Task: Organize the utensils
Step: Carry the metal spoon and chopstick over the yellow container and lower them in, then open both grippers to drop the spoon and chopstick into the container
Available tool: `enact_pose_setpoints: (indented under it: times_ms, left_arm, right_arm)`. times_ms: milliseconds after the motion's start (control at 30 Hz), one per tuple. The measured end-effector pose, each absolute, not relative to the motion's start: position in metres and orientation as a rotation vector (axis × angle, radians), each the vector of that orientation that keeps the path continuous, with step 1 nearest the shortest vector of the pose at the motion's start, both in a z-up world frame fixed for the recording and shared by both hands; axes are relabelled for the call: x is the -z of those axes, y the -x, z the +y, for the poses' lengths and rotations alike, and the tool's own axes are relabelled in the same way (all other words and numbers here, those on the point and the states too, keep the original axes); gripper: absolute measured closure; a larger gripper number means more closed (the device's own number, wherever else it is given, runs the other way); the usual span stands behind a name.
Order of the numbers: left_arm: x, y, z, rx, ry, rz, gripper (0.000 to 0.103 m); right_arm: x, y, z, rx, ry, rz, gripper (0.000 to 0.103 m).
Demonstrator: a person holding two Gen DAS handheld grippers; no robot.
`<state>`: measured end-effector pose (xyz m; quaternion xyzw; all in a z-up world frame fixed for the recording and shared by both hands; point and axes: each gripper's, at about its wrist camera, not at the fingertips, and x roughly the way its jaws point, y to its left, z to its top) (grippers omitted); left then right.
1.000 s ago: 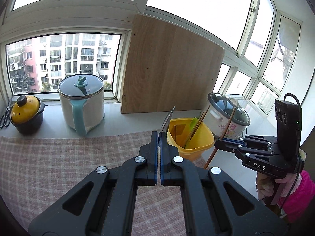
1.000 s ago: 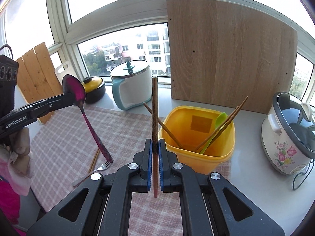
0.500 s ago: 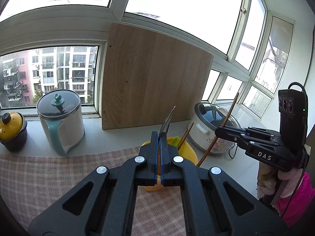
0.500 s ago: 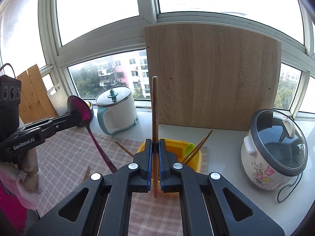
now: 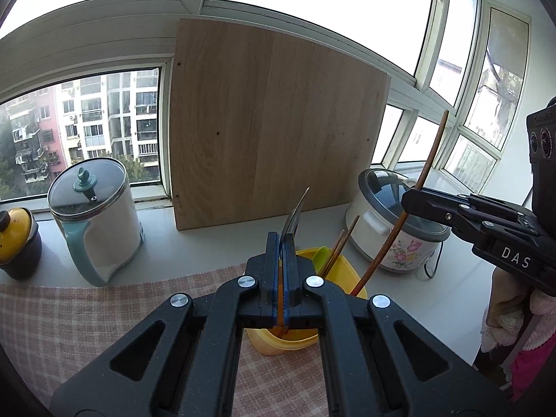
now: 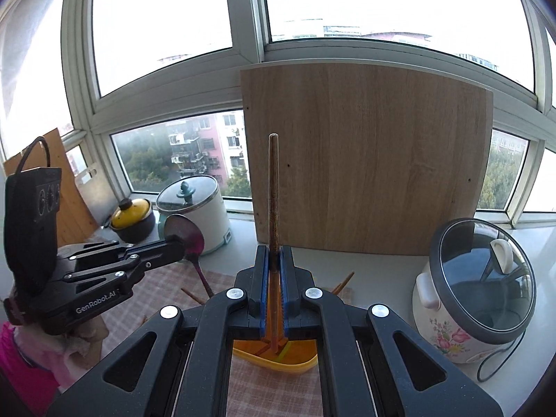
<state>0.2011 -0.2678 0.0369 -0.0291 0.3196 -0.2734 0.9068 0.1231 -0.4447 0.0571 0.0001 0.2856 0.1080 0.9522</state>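
My left gripper (image 5: 282, 243) is shut on a purple spoon (image 6: 186, 239); its bowl (image 5: 294, 220) sticks up edge-on and its handle (image 6: 203, 278) slants down toward the yellow tub (image 5: 338, 279). My right gripper (image 6: 274, 260) is shut on a brown chopstick (image 6: 273, 187), held upright, its lower end inside the tub (image 6: 278, 358). It also shows in the left wrist view (image 5: 399, 222). The tub holds several chopsticks (image 5: 338, 250) and a green spoon (image 5: 321, 253). Both grippers hover over the tub.
A wooden board (image 5: 274, 132) leans on the window behind the tub. A floral rice cooker (image 6: 476, 292) stands right, a white lidded pot (image 5: 92, 208) and a yellow-lidded pot (image 5: 15, 239) left. A checked cloth (image 5: 87, 319) covers the counter.
Both grippers have moved closer over the yellow tub. The chopstick's lower end and the spoon's handle have come down toward the tub. Both stay shut.
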Motion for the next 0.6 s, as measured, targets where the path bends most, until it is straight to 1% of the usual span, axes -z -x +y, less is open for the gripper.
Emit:
enact_pose_setpoints:
  times_ms: [600]
  left_arm:
    - [-0.003,-0.196,-0.275,0.588,0.054,0.754,0.103]
  right_arm:
    - [0.008,-0.136,-0.447,-0.217,-0.026,0.747,0.099]
